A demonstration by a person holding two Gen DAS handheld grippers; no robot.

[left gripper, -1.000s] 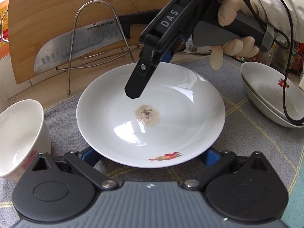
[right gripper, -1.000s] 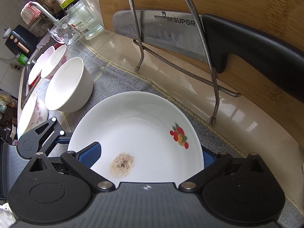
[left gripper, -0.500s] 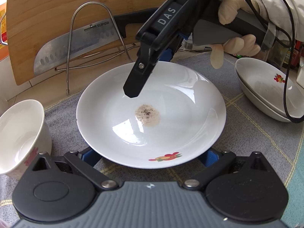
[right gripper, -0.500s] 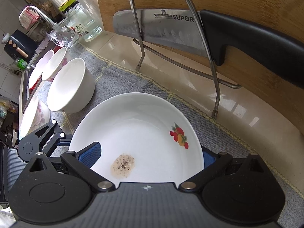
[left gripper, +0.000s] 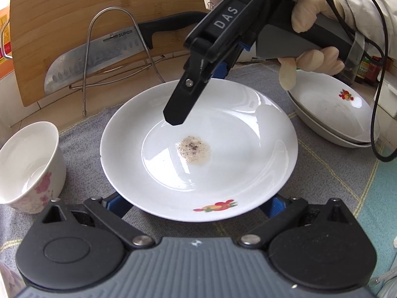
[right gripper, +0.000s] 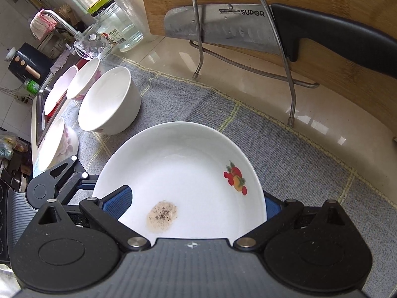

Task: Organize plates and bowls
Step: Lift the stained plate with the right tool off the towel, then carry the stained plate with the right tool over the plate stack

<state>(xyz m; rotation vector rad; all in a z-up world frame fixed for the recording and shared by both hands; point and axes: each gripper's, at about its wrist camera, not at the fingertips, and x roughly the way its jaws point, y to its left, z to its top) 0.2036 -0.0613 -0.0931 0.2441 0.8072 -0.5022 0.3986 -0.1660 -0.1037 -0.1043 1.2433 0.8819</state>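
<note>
the white plate [left gripper: 198, 154] w/ the fruit print and a speckled residue patch [left gripper: 194, 148] sits on the grey mat [left gripper: 322, 173] near the table's back edge, just in front of the knife rack [left gripper: 116, 57]. right claw [right gripper: 196, 203] is spread wide around the plate's near rim: one blue pad [right gripper: 119, 198] lies over the inside of the dish, the other [right gripper: 271, 206] is outside the rim, nothing pinched yet. left claw [left gripper: 196, 202] is also wide open, its pads low beside and under the rim facing it, holding nothing.

judgement: step in hand is getting a grip on this plate, prob to stack it on the two nested plates [left gripper: 332, 114] toward the table's right edge. to do it well: close on the rim only, keep pad off the residue, lift level so the glazed rim doesn't slip. keep clear of the small bowl [left gripper: 27, 164] on the left.
</note>
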